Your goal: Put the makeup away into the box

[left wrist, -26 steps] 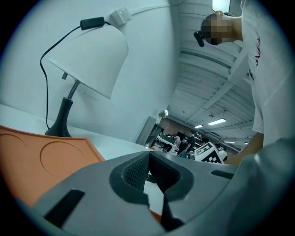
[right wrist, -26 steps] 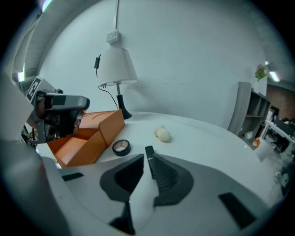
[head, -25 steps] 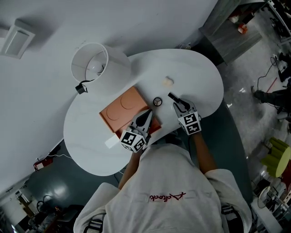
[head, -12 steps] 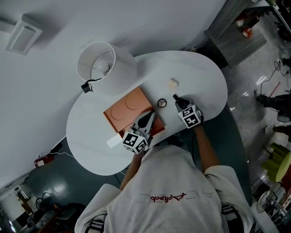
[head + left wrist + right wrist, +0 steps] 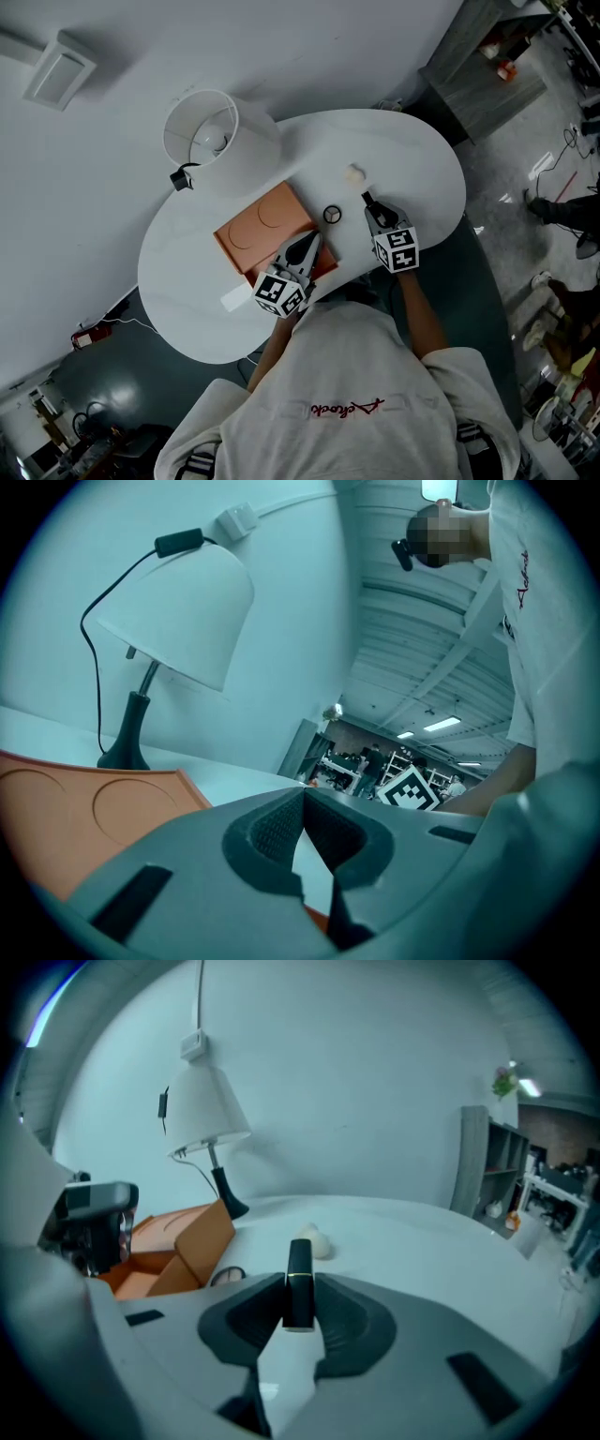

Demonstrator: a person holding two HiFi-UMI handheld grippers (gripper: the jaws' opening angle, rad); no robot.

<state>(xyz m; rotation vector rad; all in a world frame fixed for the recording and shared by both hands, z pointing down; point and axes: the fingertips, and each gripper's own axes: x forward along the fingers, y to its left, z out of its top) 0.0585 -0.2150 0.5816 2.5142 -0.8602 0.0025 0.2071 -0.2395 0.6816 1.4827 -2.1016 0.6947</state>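
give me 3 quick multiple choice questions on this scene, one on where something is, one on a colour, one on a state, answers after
1. Where does the lamp stand?
A. on the white table, beyond the box
B. on the floor
C. inside the box

2. What colour is the box?
A. blue
B. orange
C. green

3. What stands between the right tongs?
A. nothing
B. a spoon
C. a black lipstick tube

Answers:
1 A: the right gripper view shows its base on the table behind the box.
2 B: its lid and walls are orange.
3 C: the tube stands upright between the pads, off the table, as the tongs are closing on it.
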